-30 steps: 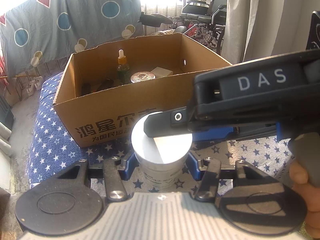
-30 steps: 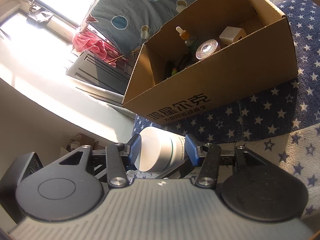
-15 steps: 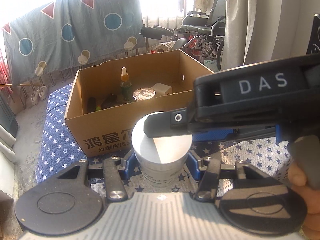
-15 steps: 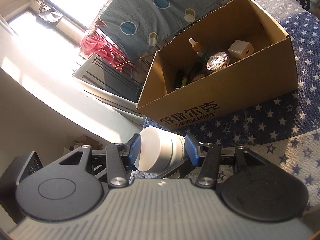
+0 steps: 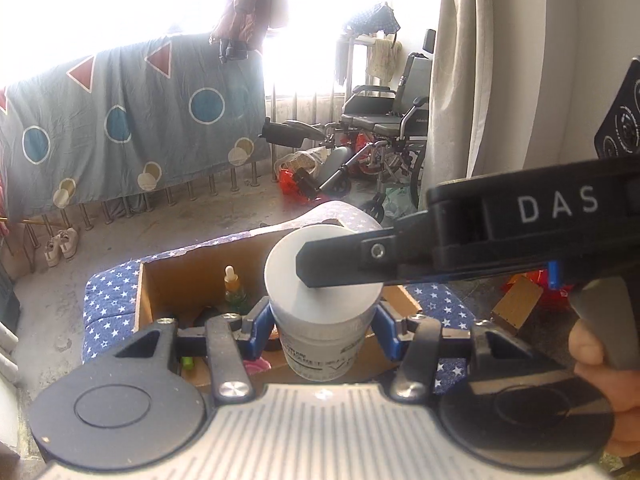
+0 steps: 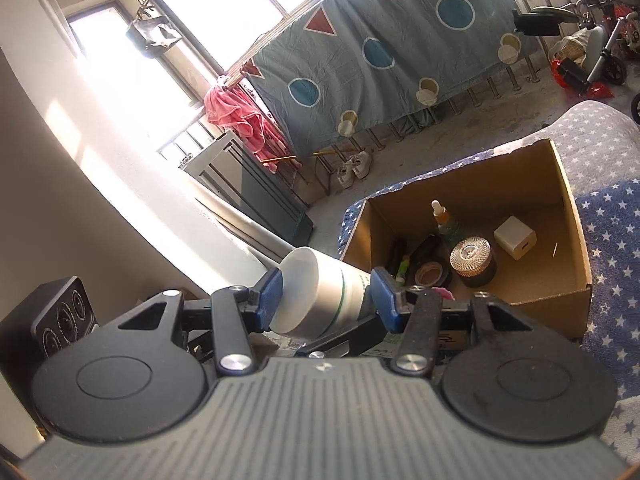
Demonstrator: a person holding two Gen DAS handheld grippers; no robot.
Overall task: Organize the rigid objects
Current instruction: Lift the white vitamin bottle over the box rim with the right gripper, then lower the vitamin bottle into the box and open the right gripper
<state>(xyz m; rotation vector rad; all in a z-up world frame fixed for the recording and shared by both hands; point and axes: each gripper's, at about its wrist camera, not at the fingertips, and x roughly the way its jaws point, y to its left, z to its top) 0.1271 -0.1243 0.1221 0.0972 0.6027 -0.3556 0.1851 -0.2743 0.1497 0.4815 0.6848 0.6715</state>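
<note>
A white jar with a white lid is held upright between both grippers. My left gripper is shut on its sides. My right gripper is shut on it from lid to base; the jar shows in the right wrist view. The jar hangs above the near edge of an open cardboard box on a star-patterned blue cover. The box holds a dropper bottle, a dark jar with a patterned lid, a white cube and tape rolls.
The box sits at the cover's far end. Beyond it lie bare floor, white shoes, a railing draped with a grey patterned sheet, a wheelchair and a curtain. A small cardboard box lies on the floor right.
Both grippers have lifted the jar up and forward together. The box now lies below them, seen from above, where before it stood ahead at the jar's level.
</note>
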